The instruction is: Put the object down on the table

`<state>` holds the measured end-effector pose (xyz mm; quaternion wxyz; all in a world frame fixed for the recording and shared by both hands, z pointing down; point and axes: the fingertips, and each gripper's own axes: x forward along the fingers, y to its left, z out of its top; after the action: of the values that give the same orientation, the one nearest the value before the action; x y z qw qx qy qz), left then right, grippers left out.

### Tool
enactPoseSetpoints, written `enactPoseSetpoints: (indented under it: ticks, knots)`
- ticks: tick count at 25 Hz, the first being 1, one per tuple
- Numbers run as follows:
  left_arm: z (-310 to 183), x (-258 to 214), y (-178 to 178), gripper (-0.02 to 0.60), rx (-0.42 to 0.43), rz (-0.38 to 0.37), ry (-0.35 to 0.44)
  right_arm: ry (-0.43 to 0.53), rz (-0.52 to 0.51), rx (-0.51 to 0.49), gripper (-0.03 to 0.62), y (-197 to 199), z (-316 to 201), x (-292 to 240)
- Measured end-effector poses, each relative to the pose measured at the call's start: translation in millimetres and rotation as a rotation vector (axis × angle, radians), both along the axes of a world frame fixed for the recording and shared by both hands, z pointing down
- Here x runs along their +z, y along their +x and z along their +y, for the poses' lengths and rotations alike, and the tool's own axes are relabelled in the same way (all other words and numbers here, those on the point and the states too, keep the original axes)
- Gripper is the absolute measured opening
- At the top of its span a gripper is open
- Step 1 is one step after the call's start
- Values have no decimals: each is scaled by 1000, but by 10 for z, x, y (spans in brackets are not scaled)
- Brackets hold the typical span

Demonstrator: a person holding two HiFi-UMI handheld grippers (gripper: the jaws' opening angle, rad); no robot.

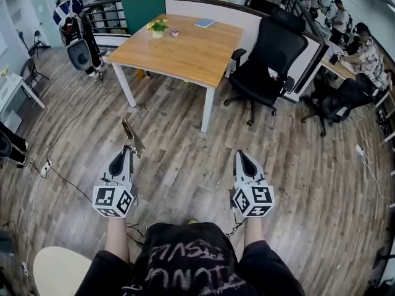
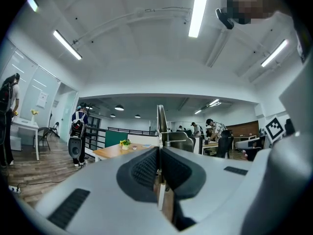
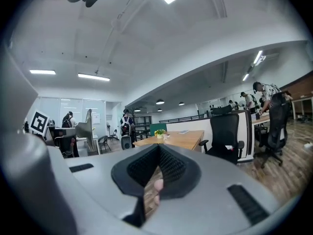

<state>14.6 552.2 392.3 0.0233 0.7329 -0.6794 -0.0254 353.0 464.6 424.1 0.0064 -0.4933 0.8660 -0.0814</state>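
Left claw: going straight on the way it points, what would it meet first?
Likely the table, near edge; only floor lies between. The left claw, shut on a metal tool, points level at it; depth is unclear.

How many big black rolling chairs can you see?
2. One chair stands just right of the wooden table, against the partition. The second chair is farther right, near the seated people. Others may be hidden behind the partition.
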Motion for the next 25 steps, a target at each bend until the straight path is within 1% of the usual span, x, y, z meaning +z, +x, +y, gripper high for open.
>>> enactPoseSetpoints:
  ticks: [6, 8, 13, 19, 25]
  knots:
    - [-355, 8, -67, 14, -1, 2, -3, 14, -3, 6, 5, -60, -371, 2]
    - [-497, 20, -100, 14, 3, 3, -2, 6, -11, 0, 5, -104, -502, 34]
    - [-908, 100, -265, 14, 7, 14, -4, 7, 0, 14, 5, -235, -895, 104]
    - [-1521, 176, -592, 14, 18, 23, -21, 4, 7, 68, 5, -468, -1465, 92]
    - [-2155, 161, -1008, 14, 22, 7, -42, -4, 22, 67, 5, -936, -2122, 71]
